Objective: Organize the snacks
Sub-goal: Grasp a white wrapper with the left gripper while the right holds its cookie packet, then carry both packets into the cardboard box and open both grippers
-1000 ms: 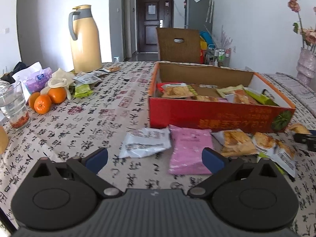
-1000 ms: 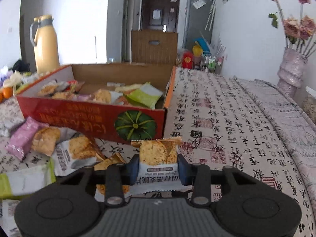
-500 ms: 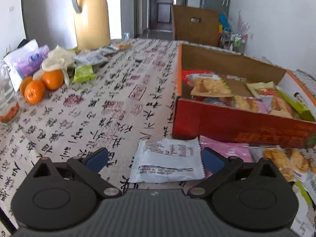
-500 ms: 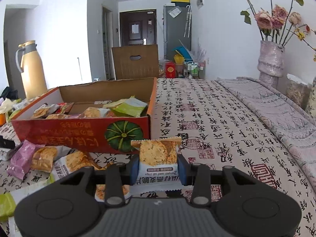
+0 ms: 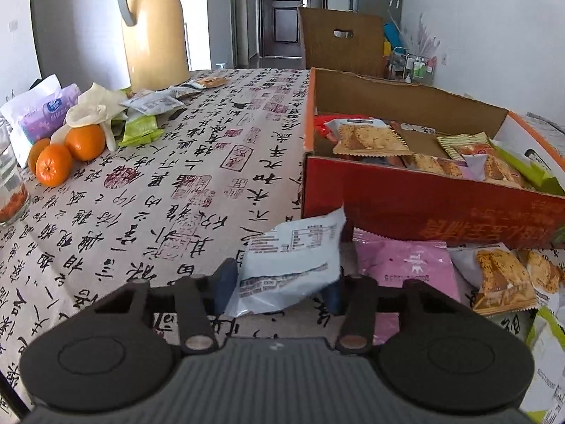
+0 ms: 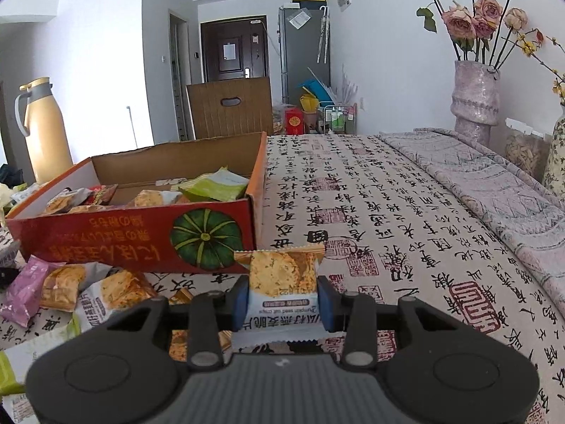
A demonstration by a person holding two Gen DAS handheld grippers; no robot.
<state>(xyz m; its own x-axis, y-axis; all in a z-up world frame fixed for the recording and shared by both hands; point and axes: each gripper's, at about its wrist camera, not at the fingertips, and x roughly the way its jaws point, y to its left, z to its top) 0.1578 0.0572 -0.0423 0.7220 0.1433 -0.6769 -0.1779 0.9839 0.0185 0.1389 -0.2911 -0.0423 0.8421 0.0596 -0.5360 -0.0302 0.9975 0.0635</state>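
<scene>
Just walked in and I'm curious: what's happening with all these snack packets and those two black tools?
A person is sorting snacks into the red box with two handheld tools. The left gripper is closing on a white packet whose far end is tilted up off the tablecloth. The right gripper holds a cracker packet in front of the box. More packets lie loose beside it.
</scene>
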